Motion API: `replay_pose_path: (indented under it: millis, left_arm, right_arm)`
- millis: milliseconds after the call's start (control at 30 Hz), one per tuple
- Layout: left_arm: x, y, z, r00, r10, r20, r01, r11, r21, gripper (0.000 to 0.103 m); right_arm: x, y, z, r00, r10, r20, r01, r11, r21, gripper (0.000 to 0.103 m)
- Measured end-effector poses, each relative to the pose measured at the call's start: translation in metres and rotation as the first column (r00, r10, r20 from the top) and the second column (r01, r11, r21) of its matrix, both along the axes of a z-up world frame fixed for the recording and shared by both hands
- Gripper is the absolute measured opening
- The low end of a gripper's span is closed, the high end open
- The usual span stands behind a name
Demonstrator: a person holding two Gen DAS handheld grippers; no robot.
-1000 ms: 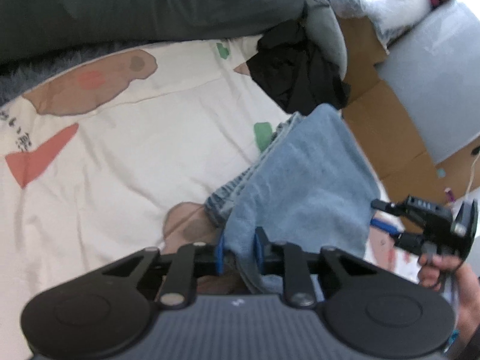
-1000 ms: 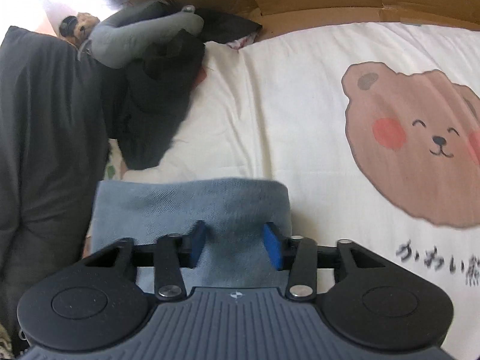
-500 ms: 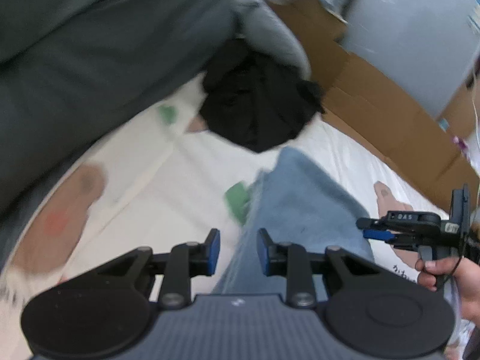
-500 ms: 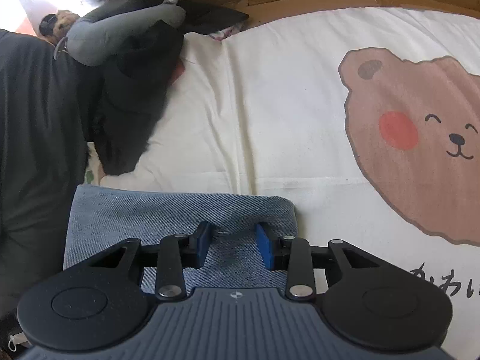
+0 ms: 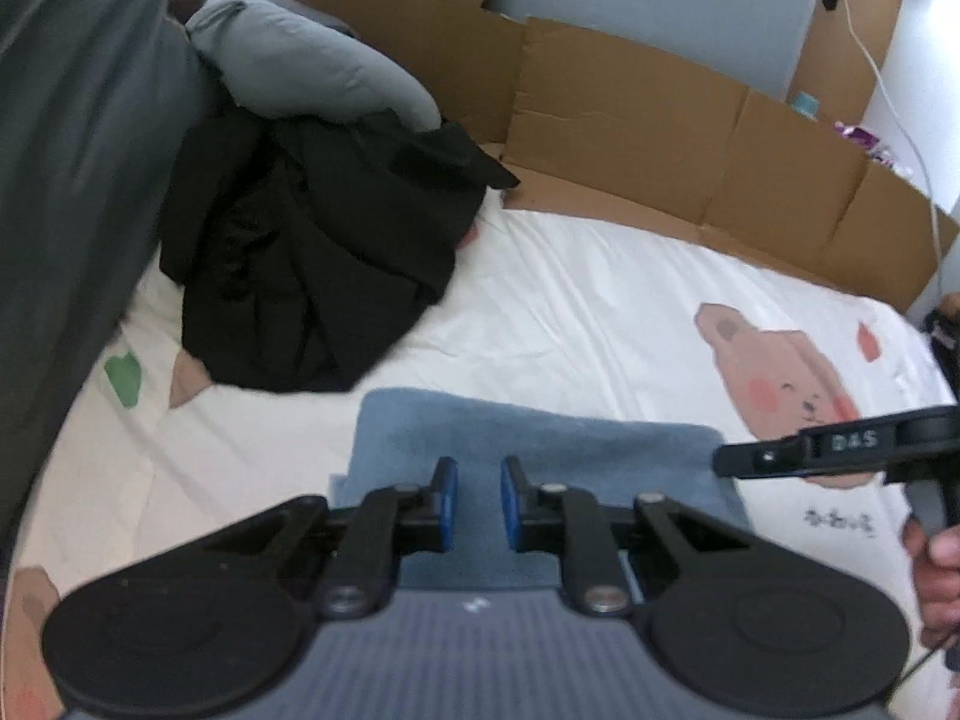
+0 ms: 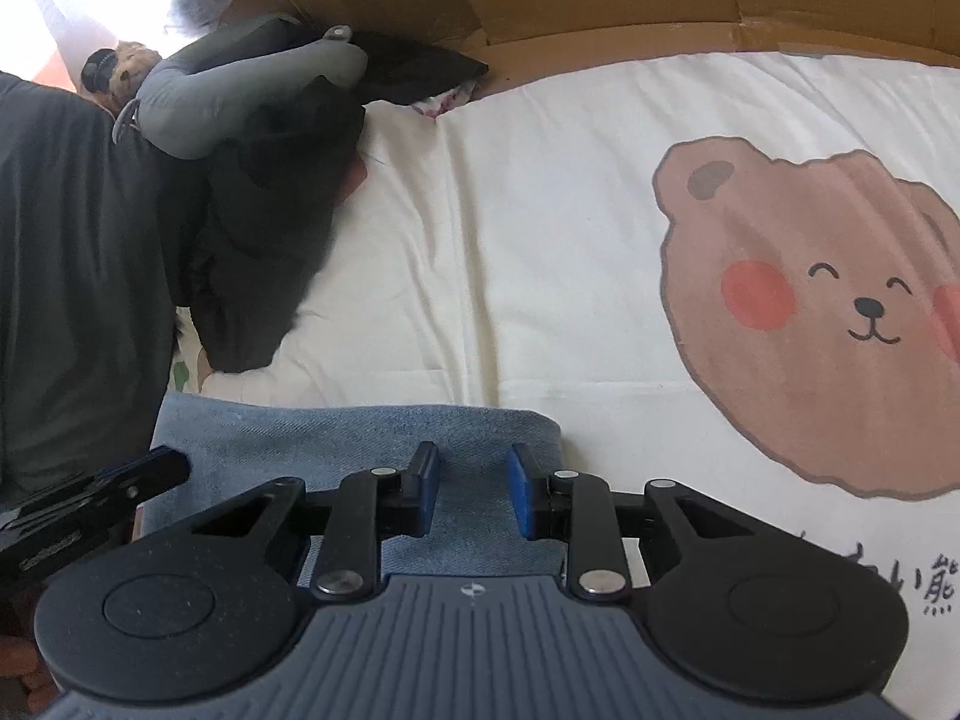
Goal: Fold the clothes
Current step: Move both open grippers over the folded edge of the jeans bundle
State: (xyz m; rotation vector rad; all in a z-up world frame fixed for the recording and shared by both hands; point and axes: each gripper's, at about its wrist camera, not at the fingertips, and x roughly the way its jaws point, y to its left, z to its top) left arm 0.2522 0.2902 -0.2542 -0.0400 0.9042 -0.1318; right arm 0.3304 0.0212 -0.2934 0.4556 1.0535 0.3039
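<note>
A folded blue denim garment (image 5: 540, 438) lies flat on the white bear-print sheet (image 5: 570, 312). My left gripper (image 5: 480, 501) hovers over its near part, its blue pads a narrow gap apart with nothing pinched between them. In the right wrist view the same denim (image 6: 336, 432) lies under my right gripper (image 6: 474, 492), which stands open above its right end. Each gripper shows in the other's view: the right one (image 5: 780, 456) at the denim's right edge, the left one (image 6: 120, 480) at its left edge.
A crumpled black garment (image 5: 312, 258) lies just beyond the denim, with a grey padded one (image 5: 300, 66) behind it. A dark grey duvet (image 5: 60, 180) fills the left side. Cardboard panels (image 5: 630, 102) line the bed's far edge. A hand (image 5: 936, 576) holds the right gripper.
The left gripper had the denim pinched and lifted; it has let go and swung round, and the denim now lies flat. The right gripper's pads have drawn a little closer.
</note>
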Motion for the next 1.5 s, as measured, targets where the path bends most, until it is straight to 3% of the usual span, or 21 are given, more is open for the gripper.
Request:
replay_pose_path:
  millis: [200, 333, 467, 633, 900, 1167, 1333, 1500]
  left_arm:
    - [0.017, 0.002, -0.013, 1.0, 0.008, -0.014, -0.008, 1.0, 0.026, 0.014]
    - [0.024, 0.01, -0.037, 0.997, 0.033, -0.063, -0.029, 0.998, 0.056, 0.003]
    - [0.022, 0.02, -0.055, 0.996, 0.043, -0.082, -0.041, 0.999, 0.033, 0.003]
    - [0.022, 0.014, -0.036, 0.997, 0.035, -0.073, -0.03, 0.997, 0.073, 0.003]
    - [-0.03, 0.025, -0.003, 0.998, -0.001, -0.067, 0.005, 0.998, 0.067, 0.006]
    - [-0.059, 0.04, -0.018, 0.993, -0.022, -0.12, 0.036, 0.993, 0.111, 0.003]
    - [-0.059, 0.047, -0.037, 0.993, -0.028, -0.118, 0.038, 0.996, 0.086, 0.003]
    - [-0.068, 0.044, -0.025, 0.992, -0.012, -0.127, 0.024, 0.995, 0.093, 0.003]
  right_arm:
    - [0.005, 0.009, -0.007, 0.999, 0.035, 0.018, -0.034, 0.999, -0.033, 0.028]
    - [0.009, 0.018, -0.01, 0.998, 0.069, 0.009, -0.068, 0.995, -0.07, 0.028]
    - [0.012, 0.021, -0.016, 0.997, 0.073, 0.0, -0.073, 0.994, -0.078, 0.03]
    - [0.001, 0.013, -0.01, 0.998, 0.065, -0.017, -0.066, 0.996, -0.056, 0.026]
    - [-0.033, 0.006, 0.008, 0.996, 0.087, -0.025, -0.088, 0.994, -0.07, 0.027]
    - [-0.062, 0.016, -0.006, 0.992, 0.103, -0.07, -0.107, 0.993, -0.049, 0.026]
    - [-0.063, 0.02, -0.014, 0.991, 0.112, -0.075, -0.118, 0.991, -0.068, 0.028]
    - [-0.078, 0.02, -0.004, 0.989, 0.096, -0.109, -0.1, 0.994, -0.041, 0.028]
